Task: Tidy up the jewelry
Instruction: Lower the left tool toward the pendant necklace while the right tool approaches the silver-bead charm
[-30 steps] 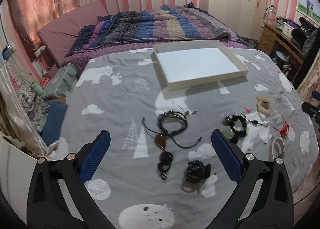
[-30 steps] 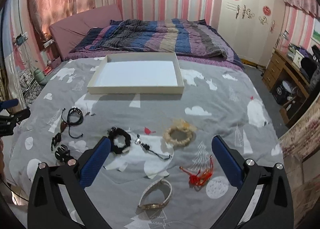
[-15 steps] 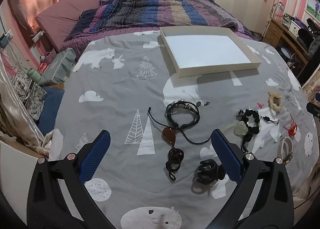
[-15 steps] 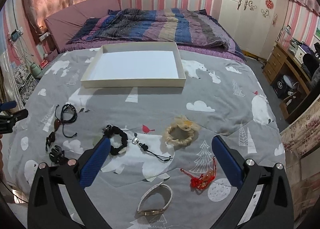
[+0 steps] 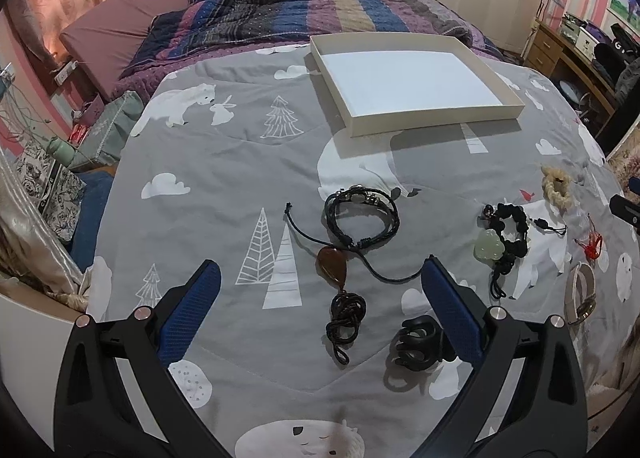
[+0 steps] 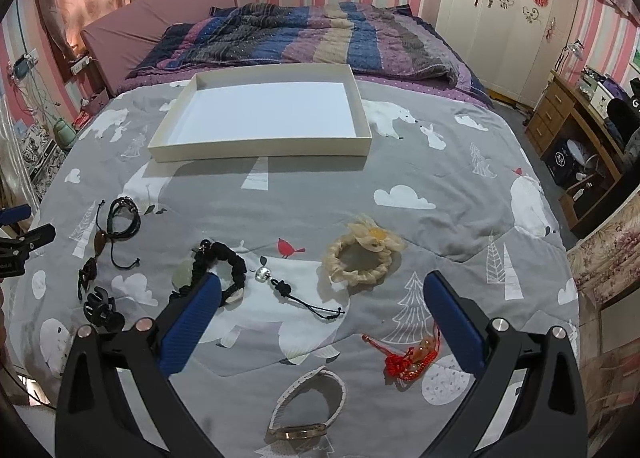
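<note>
Jewelry lies loose on a grey printed bedspread [image 5: 224, 161]. In the left wrist view: a black cord bracelet [image 5: 362, 217], a brown teardrop pendant [image 5: 333, 264], a black claw clip [image 5: 418, 342] and a black bead bracelet with a pale jade charm [image 5: 502, 236]. My left gripper [image 5: 318, 286] is open and empty, hovering above the pendant. In the right wrist view: a cream braided scrunchie [image 6: 360, 256], a red knotted charm [image 6: 410, 358] and a white-strap watch [image 6: 308, 406]. My right gripper [image 6: 320, 298] is open and empty above them. An empty white shallow box [image 6: 260, 145] sits farther back.
A striped duvet [image 6: 296, 37] is bunched behind the box. A wooden desk [image 6: 576, 113] stands to the right of the bed. Bags and clutter lie on the floor [image 5: 52, 161] at the left bed edge.
Both grippers have moved forward and down toward the bedspread, so the jewelry looks nearer and larger. Both stay open. Nothing on the bed has moved.
</note>
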`<state>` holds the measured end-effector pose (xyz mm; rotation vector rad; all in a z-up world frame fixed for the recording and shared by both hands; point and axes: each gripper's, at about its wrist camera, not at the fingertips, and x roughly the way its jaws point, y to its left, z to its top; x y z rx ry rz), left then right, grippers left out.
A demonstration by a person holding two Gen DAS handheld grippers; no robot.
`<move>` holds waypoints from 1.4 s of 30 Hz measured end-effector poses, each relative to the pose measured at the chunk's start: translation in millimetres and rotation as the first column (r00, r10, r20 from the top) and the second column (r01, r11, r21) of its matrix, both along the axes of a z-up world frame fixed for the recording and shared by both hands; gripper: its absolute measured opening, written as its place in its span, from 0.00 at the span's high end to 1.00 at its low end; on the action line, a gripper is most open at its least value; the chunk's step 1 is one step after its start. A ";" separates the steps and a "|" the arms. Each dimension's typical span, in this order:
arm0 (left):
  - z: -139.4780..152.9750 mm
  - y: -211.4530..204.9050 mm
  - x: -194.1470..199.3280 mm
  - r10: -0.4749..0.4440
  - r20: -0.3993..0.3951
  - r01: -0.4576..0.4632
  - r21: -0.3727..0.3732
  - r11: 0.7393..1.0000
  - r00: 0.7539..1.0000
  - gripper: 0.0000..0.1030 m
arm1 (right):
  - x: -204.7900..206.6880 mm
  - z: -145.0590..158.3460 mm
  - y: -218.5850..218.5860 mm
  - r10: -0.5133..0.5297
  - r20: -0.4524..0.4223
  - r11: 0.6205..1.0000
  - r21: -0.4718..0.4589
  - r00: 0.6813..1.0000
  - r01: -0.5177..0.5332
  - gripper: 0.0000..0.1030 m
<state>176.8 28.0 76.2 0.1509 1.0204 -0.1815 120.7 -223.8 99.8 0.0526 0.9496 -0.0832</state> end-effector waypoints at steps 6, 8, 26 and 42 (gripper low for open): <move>-0.8 1.4 0.4 0.004 -0.005 -0.004 -0.001 1.000 1.000 0.04 | 0.5 -1.5 -0.8 -0.003 -0.003 1.000 0.000 1.000 0.003 0.02; -1.3 1.9 0.0 0.004 -0.006 -0.004 -0.001 1.000 1.000 0.04 | 0.7 -1.8 -0.8 -0.003 -0.005 1.000 0.000 1.000 0.003 0.02; -15.6 4.4 -3.1 -0.018 -0.034 0.018 -0.006 1.000 0.999 0.09 | 2.4 -14.9 7.8 -0.008 -0.039 1.000 0.004 0.999 0.008 0.02; -69.4 -4.8 5.8 -0.040 -0.136 0.040 -0.002 0.999 0.990 0.17 | 24.9 -69.6 5.5 0.007 -0.162 1.000 0.012 0.987 -0.005 0.17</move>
